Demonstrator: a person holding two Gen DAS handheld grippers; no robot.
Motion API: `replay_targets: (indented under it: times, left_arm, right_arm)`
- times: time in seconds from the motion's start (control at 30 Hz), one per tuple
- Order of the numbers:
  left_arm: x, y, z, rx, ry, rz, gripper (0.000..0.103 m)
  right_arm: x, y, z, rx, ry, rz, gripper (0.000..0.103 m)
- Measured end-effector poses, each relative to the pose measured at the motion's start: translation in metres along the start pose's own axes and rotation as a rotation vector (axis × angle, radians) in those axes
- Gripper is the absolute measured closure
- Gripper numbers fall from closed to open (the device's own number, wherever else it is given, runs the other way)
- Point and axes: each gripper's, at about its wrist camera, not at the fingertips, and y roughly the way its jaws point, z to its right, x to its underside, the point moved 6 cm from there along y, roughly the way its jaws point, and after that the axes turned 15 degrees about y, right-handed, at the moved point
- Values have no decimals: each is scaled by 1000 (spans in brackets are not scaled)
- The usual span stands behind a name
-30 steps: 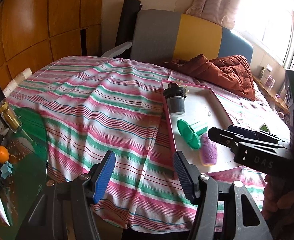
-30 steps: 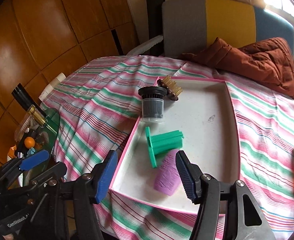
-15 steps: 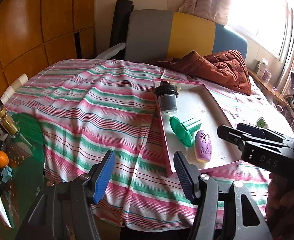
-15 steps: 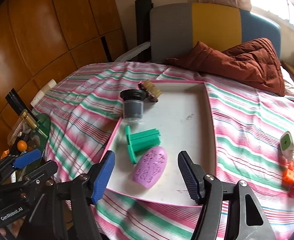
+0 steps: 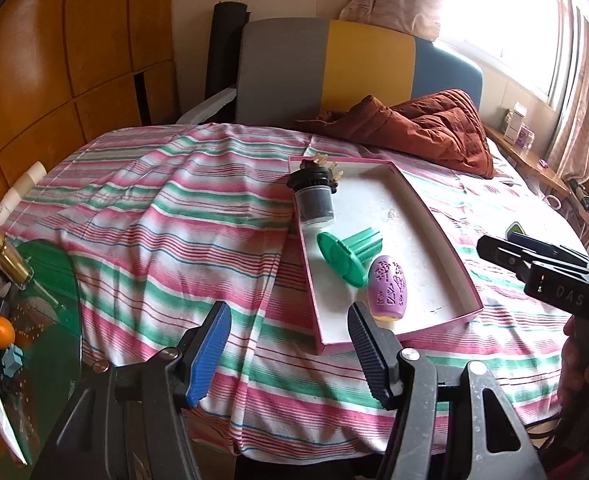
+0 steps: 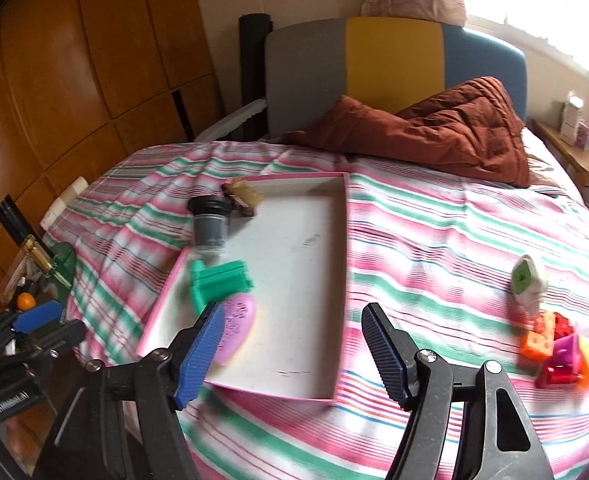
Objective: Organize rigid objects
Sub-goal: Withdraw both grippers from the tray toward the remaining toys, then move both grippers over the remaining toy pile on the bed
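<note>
Right gripper (image 6: pixel 292 346): jaws wide apart, nothing held, hanging over the near edge of the tray (image 6: pixel 344 240). Left gripper (image 5: pixel 290 346): same deal, spread and empty, off the tray's near-left corner above the striped sheet (image 5: pixel 142 248).

Already sitting in the tray, all along its left side: dark jar (image 6: pixel 210 226) upright at the far end with a small brush (image 6: pixel 243 196) right behind it, green spool (image 6: pixel 218 282) in the middle, purple egg (image 6: pixel 236 328) nearest. Not yet in: white-and-green gadget (image 6: pixel 528 280) and a pile of bright blocks (image 6: pixel 556 350), both on the sheet well to the right of the tray.

Probably next up: one of those right-side leftovers, so a job for the right gripper. Best bet looks like swinging right, dropping low over the gadget first since it stands apart from the pile, and closing across its narrow width, not its length. Soft bedding underneath, so no pressing down hard or it just sinks. Blocks look loosely clumped; grabbing one could drag the others.

Orientation stuff: gadget's long axis runs roughly near-to-far, leaning slightly left, green face up. Egg lies on its side, long axis near-left to far-right in the right wrist view. Spool on its side too, disc end toward the left rim, stem pointing right. Plenty of bare tray floor on the right half for drop-offs.
</note>
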Motion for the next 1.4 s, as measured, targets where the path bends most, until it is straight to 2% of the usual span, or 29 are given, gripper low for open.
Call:
replay_targets:
  times: [0.73,0.97,1.17,1.4]
  left_arm:
    - [-37,11,74,103,149,11,41]
    - [-49,17,103,98,230,4,41]
    - [-62,25,139,132,299,0,41]
    - [-78,38,183,166,365,-8,41]
  right_arm:
    - [-45,-66,197,316,165,138,29]
    - [-46,-79,265,387,265,174,29]
    - [-39,-83,302,377,389,188,29]
    - [-38,-88,316,336,502,190,28]
